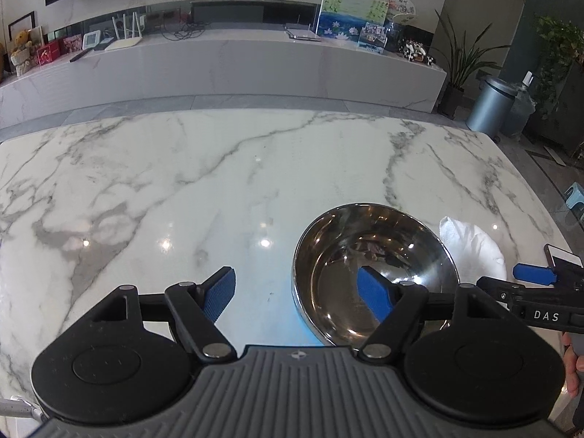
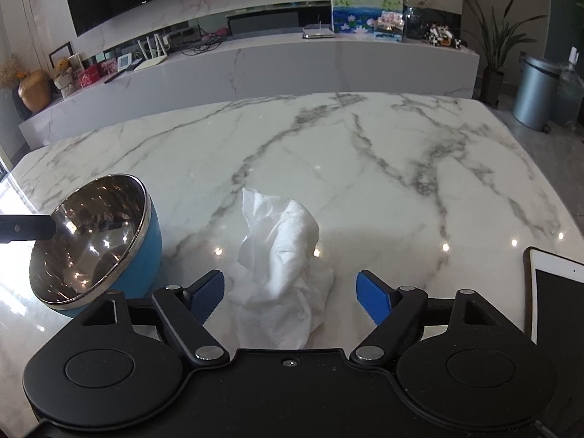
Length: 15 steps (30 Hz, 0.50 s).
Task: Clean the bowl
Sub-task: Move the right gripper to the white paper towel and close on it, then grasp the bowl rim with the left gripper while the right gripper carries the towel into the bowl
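The left hand-held gripper [image 1: 296,294] is spread wide, one blue pad out over the bare surface [image 1: 182,182], the other reaching past the near rim into the bowl [image 1: 376,266]; nothing is clamped between them. From the right wrist view the bowl looks tipped, its steel inside facing that camera and its blue outer wall resting low on the surface, with a dark finger of the left tool at its rim, though whether that finger is pressing the wall or only near it is hard to tell.

The right hand-held gripper [image 2: 290,292] is also wide open and holds nothing. A crumpled white paper towel [image 2: 283,255] lies directly ahead of it, in line with the gap between its fingers, just to the right of the bowl. A tablet [image 2: 554,303] sits at the far right edge.

The steel shows only reflections, so this scene fits a towel waiting to be picked up for wiping or one set down after wiping. If wiping is still to come, I judge that doing it well means closing on the thick middle of the wad, not a loose corner, and bracing the bowl's rim firmly, since a tipped, polished bowl on glossy stone will likely skate.
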{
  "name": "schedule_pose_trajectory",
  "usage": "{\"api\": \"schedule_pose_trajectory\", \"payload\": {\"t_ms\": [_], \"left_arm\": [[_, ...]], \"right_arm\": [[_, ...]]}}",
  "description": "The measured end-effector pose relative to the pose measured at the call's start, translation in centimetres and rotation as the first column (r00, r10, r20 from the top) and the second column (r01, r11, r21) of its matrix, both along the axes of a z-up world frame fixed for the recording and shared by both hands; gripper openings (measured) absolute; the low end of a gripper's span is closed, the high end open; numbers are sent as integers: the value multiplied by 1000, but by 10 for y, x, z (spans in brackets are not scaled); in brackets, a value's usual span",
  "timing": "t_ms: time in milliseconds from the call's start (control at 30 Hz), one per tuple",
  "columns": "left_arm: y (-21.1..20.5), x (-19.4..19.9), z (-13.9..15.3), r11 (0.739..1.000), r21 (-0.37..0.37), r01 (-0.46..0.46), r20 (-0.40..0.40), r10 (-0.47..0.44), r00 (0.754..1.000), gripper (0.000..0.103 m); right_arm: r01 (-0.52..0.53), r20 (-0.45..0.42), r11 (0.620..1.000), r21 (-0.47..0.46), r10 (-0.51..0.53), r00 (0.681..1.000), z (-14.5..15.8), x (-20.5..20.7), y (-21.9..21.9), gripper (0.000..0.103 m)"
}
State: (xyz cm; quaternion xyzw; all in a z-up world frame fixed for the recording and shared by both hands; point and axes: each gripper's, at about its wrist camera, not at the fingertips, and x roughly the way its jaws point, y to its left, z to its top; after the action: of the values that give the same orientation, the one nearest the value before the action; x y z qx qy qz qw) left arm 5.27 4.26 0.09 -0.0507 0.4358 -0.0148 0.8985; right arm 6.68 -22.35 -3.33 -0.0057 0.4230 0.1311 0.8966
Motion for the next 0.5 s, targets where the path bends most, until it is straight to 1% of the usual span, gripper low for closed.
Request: {"api": "schedule_pose_trajectory", "payload": {"t_ms": [33,67,100,133,200,267,300,400,433,500], "left_arm": [[0,2,-1,1000,6,5,-14,-5,1000,62],[0,4,-2,1000,12,11,-27,-11,1000,59],[-1,6,-4,1000,18,16,-41,-16,999,58],[-1,9,-5,999,24,22,-55,-21,998,56],[-2,10,-9,999,29,38,-75,-36,997,54],[-2,11,-13,998,29,49,-89,-46,995,48],[-1,11,-14,998,26,51,-94,-49,994,47],[-2,11,-17,998,20,67,-97,-65,993,34],[-2,10,-18,997,19,73,-98,-71,993,27],[-2,9,-19,996,15,84,-99,-83,992,23]], "right_arm": [[-2,-4,1000,-1,2,1000,-1,1,1,63],[-4,-8,1000,-3,4,1000,-1,2,1,56],[-6,-13,1000,-4,6,1000,-2,2,2,53],[-7,-17,1000,-5,7,1000,-3,3,2,52],[-11,-25,1000,-8,11,1000,-4,5,3,46],[-15,-34,1000,-10,15,999,-5,6,4,43],[-17,-38,1000,-11,16,999,-6,7,5,38],[-23,-51,1000,-15,22,998,-8,9,6,26],[-24,-55,1000,-16,24,998,-8,10,7,24],[-28,-63,999,-18,27,998,-10,12,8,20]]}}
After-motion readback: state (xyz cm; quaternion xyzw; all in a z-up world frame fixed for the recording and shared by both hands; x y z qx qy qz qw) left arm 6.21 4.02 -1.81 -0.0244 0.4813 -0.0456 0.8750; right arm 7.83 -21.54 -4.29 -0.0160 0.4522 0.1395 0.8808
